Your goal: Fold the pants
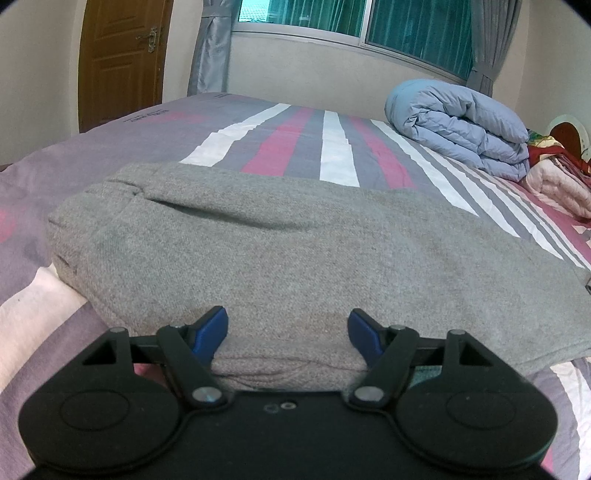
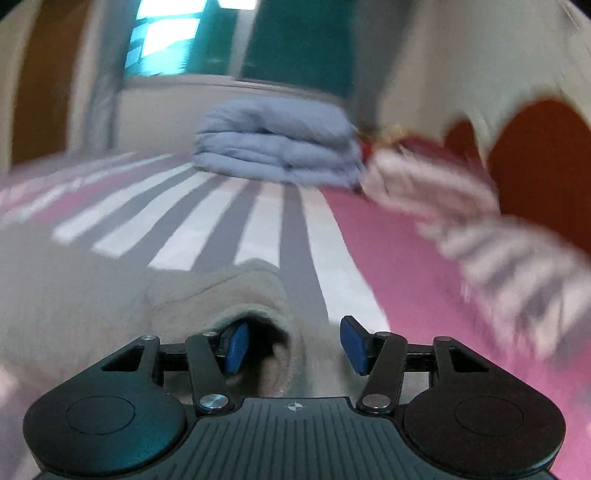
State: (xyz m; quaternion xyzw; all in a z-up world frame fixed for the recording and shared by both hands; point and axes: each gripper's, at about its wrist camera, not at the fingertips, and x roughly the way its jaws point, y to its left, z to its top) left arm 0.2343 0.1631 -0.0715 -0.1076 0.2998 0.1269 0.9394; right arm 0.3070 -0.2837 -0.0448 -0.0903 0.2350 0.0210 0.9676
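Observation:
The grey pants lie folded across the striped bed, filling the middle of the left wrist view. My left gripper is open, its blue pads on either side of the near folded edge of the pants. In the blurred right wrist view the pants show as a pale bundle at the lower left. My right gripper is open; its left pad sits inside a fold opening of the pants, its right pad stands free over the sheet.
A folded blue duvet lies at the far right of the bed, also in the right wrist view. Pink and red bedding lies beside it. A wooden door, curtains and a window stand behind the bed.

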